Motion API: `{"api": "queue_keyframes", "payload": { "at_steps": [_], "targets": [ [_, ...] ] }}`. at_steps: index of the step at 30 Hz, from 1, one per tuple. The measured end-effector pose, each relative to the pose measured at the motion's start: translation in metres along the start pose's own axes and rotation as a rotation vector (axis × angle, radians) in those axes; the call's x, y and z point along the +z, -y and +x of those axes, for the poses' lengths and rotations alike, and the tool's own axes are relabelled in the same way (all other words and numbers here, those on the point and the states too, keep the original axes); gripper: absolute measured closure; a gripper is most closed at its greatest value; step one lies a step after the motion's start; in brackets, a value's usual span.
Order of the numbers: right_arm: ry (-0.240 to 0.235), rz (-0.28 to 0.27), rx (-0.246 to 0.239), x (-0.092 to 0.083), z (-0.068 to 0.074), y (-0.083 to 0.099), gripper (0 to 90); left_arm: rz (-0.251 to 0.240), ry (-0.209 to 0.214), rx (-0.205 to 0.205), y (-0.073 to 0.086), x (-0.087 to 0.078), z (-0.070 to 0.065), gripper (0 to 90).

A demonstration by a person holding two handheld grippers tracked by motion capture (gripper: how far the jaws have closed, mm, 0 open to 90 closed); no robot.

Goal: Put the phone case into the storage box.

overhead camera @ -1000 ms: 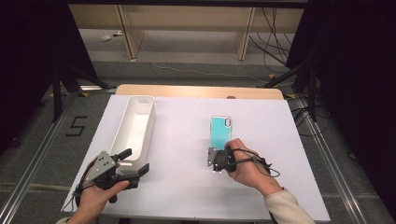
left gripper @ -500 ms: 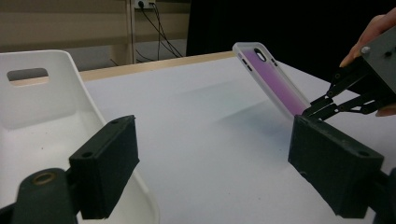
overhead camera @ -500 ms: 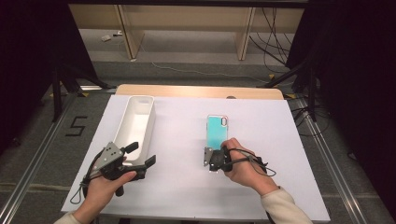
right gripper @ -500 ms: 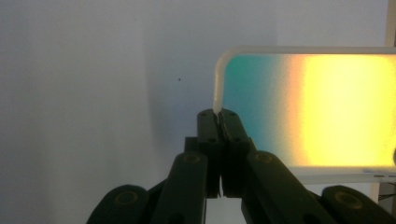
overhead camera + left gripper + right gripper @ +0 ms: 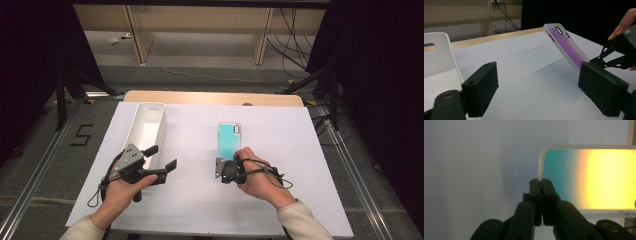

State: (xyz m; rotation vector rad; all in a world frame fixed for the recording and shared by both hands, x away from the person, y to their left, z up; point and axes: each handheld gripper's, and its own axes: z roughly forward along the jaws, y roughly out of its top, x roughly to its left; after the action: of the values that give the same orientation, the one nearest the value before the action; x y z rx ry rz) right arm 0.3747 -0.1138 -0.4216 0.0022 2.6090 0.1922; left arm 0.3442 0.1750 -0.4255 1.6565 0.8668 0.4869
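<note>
Phone case pinched at near edge by right gripper; left gripper released beside white bin.

Right gripper: jaws clenched on the clear rim of the phone case, seen closely in the right gripper view; case teal in the high view, near end lifted off the white table, far end down, at table centre, well apart from the bin. Left gripper: jaws spread wide, nothing between them, just off the bin's near end, aimed across the table toward the tilted case. White bin: long, open-topped, at table's left, handle slot visible. Wooden strip along the table's far edge.
</note>
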Motion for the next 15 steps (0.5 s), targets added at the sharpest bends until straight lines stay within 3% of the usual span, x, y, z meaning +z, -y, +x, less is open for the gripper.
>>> {"api": "queue_keyframes", "payload": {
  "at_steps": [2, 4, 6, 8, 9, 10, 14, 15],
  "targets": [
    [0.013, -0.004, -0.034, 0.0, -0.002, 0.0, 89.4, 0.002, -0.001, -0.005, -0.001, 0.001, -0.001, 15.6],
    [0.003, 0.003, 0.003, 0.0, 0.001, -0.002, 89.4, 0.0, 0.002, 0.0, -0.002, 0.003, 0.0, 15.6],
    [0.002, -0.002, 0.007, 0.0, 0.001, -0.002, 89.4, 0.003, 0.001, 0.001, -0.002, 0.004, 0.0, 15.6],
    [0.009, -0.013, -0.041, 0.0, -0.002, -0.002, 89.4, 0.005, 0.002, 0.001, -0.003, 0.005, 0.0, 15.6],
    [0.013, -0.011, -0.04, 0.0, -0.002, -0.002, 89.4, 0.006, 0.001, 0.001, -0.004, 0.006, 0.0, 15.6],
    [0.01, -0.002, -0.005, -0.001, 0.0, -0.003, 89.4, 0.009, 0.0, -0.002, -0.004, 0.006, 0.0, 15.6],
    [0.008, -0.002, -0.003, -0.002, 0.0, -0.004, 89.4, 0.01, 0.006, 0.0, -0.007, 0.01, -0.001, 15.7],
    [0.014, -0.014, -0.029, -0.001, -0.001, -0.003, 89.4, 0.013, 0.007, 0.002, -0.008, 0.011, -0.001, 15.7]
  ]
}}
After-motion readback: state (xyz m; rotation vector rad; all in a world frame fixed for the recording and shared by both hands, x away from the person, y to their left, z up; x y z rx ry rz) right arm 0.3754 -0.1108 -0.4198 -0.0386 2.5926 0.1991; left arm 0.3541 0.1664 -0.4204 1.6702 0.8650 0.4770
